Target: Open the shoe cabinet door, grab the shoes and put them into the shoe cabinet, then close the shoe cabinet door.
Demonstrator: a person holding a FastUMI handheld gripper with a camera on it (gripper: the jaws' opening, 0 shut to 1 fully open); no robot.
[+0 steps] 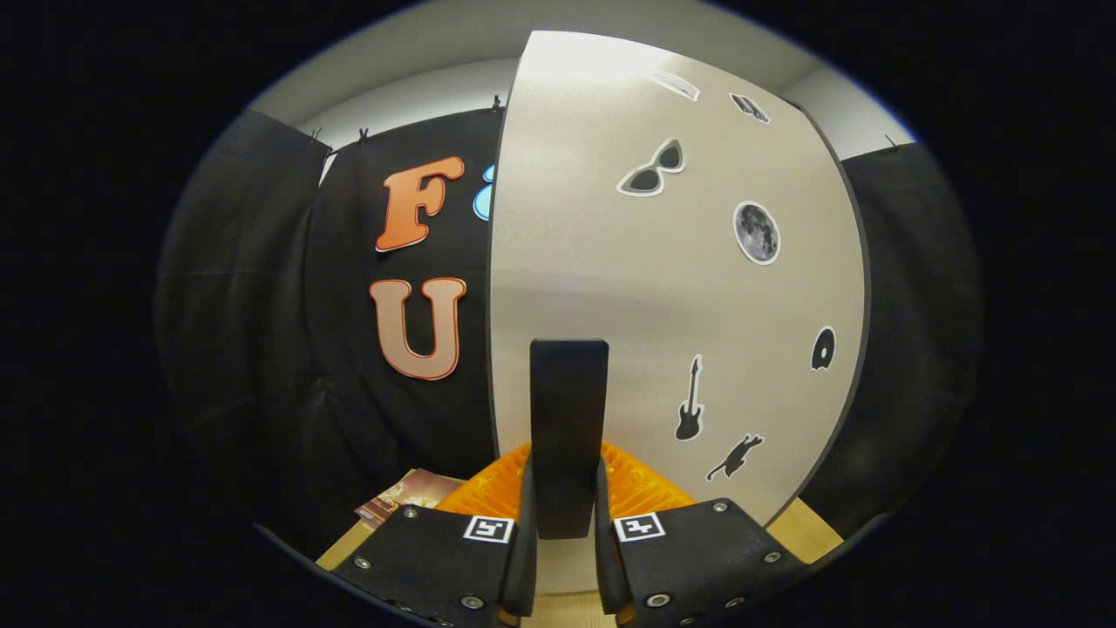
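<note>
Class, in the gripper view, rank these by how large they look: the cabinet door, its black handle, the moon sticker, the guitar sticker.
1. Door
2. Handle, gripped by the gripper; nearness enlarges it
3. Moon sticker and guitar sticker: too alike to rank

No legible words; coded squares (487, 529) on the fingers (526, 549), which seemingly clasp the door handle (568, 419).

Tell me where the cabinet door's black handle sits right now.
In the gripper view, the black handle stands upright on the cabinet door near its left edge, gripped between the gripper fingers, left of the guitar sticker.
</note>
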